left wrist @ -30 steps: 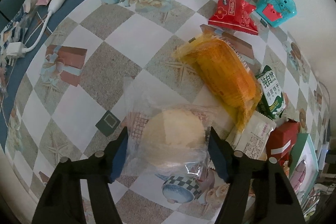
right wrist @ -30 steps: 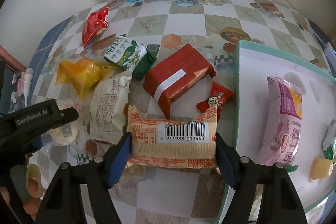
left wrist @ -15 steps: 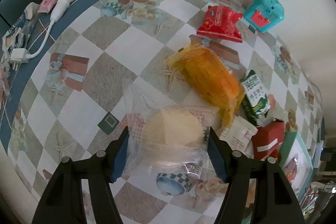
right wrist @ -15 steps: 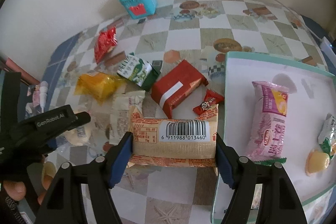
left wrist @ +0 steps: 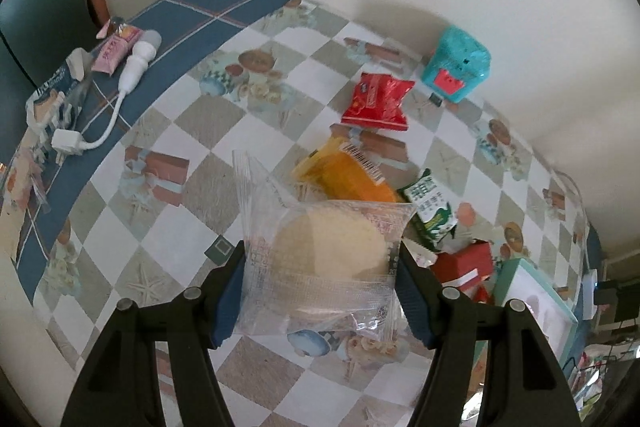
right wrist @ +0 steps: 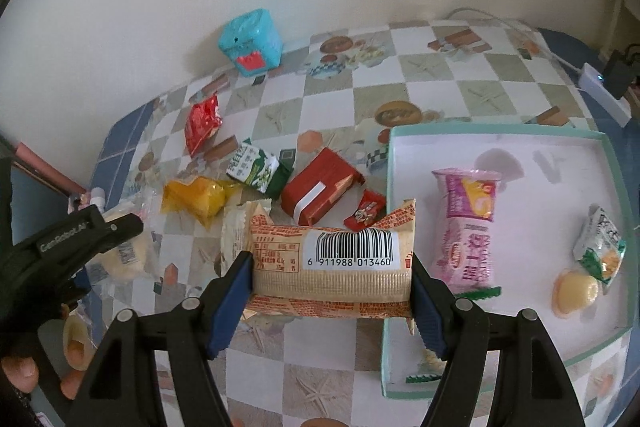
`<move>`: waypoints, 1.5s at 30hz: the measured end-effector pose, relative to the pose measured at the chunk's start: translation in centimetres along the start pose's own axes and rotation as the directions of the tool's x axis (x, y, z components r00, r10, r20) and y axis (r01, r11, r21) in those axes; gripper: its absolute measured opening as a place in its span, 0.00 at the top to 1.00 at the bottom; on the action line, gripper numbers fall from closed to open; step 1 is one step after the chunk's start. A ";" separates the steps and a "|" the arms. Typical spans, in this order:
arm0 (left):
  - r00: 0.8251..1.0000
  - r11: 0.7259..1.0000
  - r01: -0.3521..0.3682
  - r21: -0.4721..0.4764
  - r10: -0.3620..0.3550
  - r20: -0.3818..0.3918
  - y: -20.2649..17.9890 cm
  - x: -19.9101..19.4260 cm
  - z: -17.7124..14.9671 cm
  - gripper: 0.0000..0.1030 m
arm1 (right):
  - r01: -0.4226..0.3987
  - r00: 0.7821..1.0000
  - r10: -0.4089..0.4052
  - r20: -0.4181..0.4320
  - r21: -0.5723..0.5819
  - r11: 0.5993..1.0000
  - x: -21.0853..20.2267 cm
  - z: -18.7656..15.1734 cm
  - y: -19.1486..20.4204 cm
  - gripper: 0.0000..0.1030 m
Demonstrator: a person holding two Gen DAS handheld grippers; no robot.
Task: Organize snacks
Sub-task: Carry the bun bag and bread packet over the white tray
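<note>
My left gripper (left wrist: 320, 291) is shut on a clear-wrapped round pale cake (left wrist: 328, 247), lifted off the checked tablecloth. My right gripper (right wrist: 332, 291) is shut on an orange-printed biscuit pack (right wrist: 332, 263) with its barcode facing up, held above the table just left of the teal-rimmed tray (right wrist: 616, 187). In the right wrist view the left gripper (right wrist: 120, 231) shows at the far left with its cake (right wrist: 120, 259). On the table lie a yellow pack (right wrist: 196, 199), a green-white pack (right wrist: 256, 169), a red box (right wrist: 316, 189), a small red sachet (right wrist: 366, 213) and a red bag (right wrist: 202, 123).
The tray holds a pink packet (right wrist: 470, 223), a green-white sachet (right wrist: 600, 243) and a yellow jelly cup (right wrist: 576, 293). A teal toy box (right wrist: 250, 41) stands by the wall. A white charger cable (left wrist: 116, 99) and pink tube (left wrist: 116, 47) lie at the table's left edge.
Both grippers have risen with their snacks still held; the table and its items look smaller and farther below, and more wall shows at the top.
</note>
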State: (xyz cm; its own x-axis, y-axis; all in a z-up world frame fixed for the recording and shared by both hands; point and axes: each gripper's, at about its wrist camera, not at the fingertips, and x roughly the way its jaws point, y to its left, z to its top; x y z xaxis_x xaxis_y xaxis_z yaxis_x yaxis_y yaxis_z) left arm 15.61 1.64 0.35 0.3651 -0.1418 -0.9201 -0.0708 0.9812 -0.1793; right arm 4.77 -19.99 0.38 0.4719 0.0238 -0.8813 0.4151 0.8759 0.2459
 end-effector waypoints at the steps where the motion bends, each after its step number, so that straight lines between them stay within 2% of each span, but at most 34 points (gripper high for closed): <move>1: 1.000 1.000 0.003 0.002 -0.003 0.004 -0.1 -0.2 -0.1 0.33 | -0.001 1.000 0.001 0.003 0.004 1.000 -0.2 0.1 -0.1 0.27; 15: 0.999 1.000 0.005 0.031 -0.006 0.045 -2.1 -2.2 -0.8 0.33 | -0.003 0.999 0.000 0.034 0.091 0.996 -2.1 1.0 -3.1 0.27; 25: 0.999 0.993 -0.002 0.114 -0.004 0.052 -6.1 -2.7 -2.3 0.33 | 0.059 0.997 -0.071 0.040 0.239 0.969 -3.0 1.8 -9.3 0.27; 38: 0.997 0.955 0.069 0.288 -0.078 0.019 -14.7 -2.8 -6.6 0.33 | 0.145 0.983 -0.178 0.037 0.432 0.890 -4.6 1.8 -18.2 0.27; 45: 0.992 0.915 0.125 0.384 -0.126 -0.023 -19.9 -2.2 -8.8 0.33 | 0.185 0.973 -0.230 0.030 0.498 0.847 -5.2 1.4 -21.2 0.27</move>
State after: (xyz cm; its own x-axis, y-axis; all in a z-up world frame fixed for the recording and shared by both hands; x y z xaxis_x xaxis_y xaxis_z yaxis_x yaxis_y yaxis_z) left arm 8.02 -18.72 2.81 0.3496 -0.2669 -0.8981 0.3370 0.9302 -0.1452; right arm -5.38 -39.37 0.31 0.3869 -0.1928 -0.9017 0.8263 0.5065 0.2463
